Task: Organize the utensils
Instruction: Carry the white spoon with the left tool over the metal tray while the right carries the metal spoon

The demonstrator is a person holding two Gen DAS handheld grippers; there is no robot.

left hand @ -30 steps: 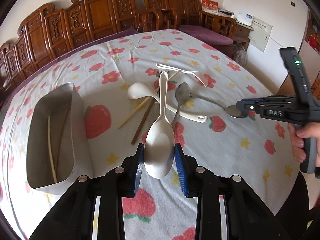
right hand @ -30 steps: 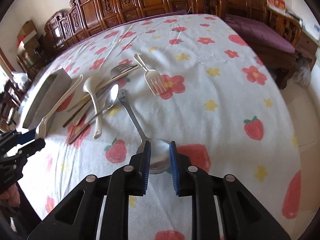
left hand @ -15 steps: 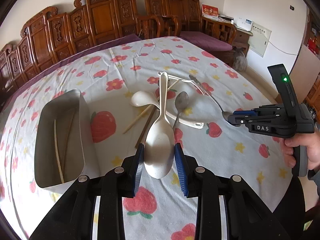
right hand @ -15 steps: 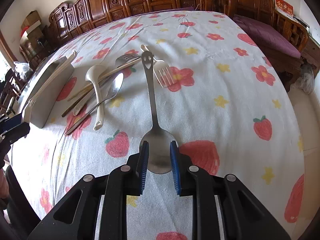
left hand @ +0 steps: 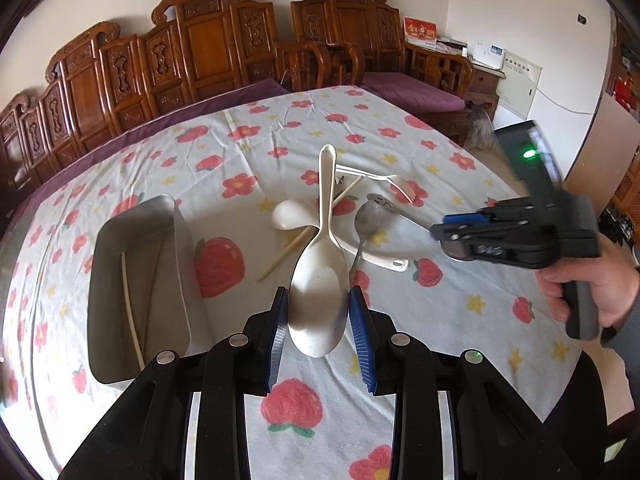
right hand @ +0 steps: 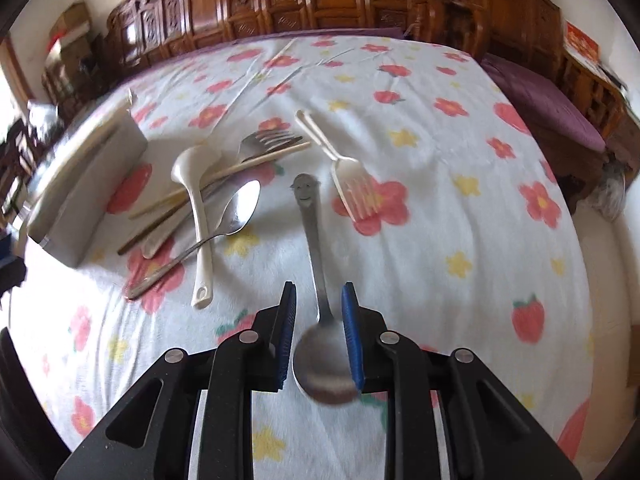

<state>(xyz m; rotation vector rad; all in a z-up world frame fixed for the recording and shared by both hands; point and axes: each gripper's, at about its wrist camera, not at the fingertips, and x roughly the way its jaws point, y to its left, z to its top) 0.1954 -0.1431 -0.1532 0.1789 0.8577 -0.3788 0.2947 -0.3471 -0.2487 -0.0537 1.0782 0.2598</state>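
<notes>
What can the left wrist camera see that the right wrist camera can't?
Only the left wrist view shows the left gripper holding the big white spoon, the chopsticks inside the metal tray, and the person's hand on the right gripper.

Only the right wrist view shows the smiley face on the metal spoon held between the right gripper's fingers.

Both show the flowered tablecloth, the white fork and the wooden chairs.

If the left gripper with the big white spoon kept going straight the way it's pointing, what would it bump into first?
Probably the tablecloth. The left gripper points steeply down, and under the white rice spoon it holds is bare cloth. The metal tray sits off to the side and the utensil pile farther ahead, though depth is hard to judge.
</notes>
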